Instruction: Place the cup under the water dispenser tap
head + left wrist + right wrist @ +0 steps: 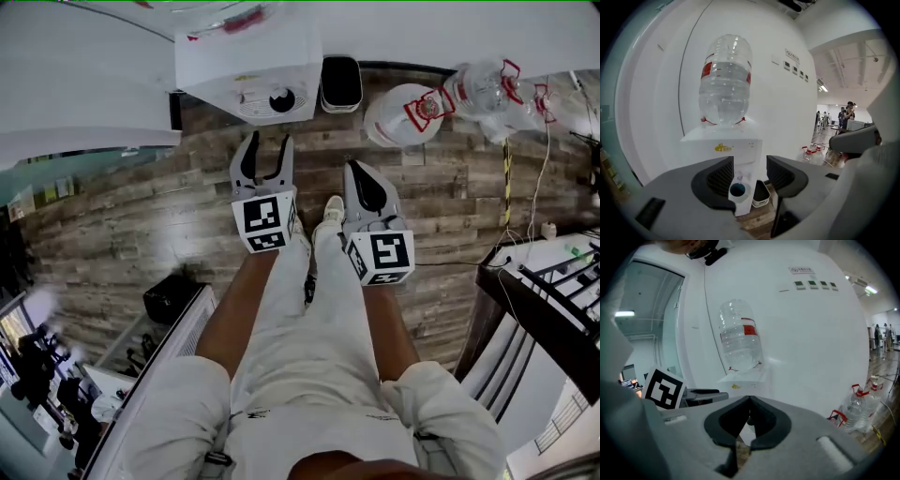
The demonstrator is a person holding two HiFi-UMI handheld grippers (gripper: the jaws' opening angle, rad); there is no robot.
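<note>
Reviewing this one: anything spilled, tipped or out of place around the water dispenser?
Nothing stands out. The cup stands upright under the tap of the water dispenser, the spare bottles stand upright by the wall, and no puddle shows on the wood floor. The left gripper is open, the right gripper shut, both empty.

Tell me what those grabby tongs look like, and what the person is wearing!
The left tongs and right tongs are grey plastic. Each has two pointed jaws lined with black ribbed pads. Behind each sits a white cube printed with black square markers. No cables show. The person wears white short sleeves, pale trousers and a light shoe.
</note>
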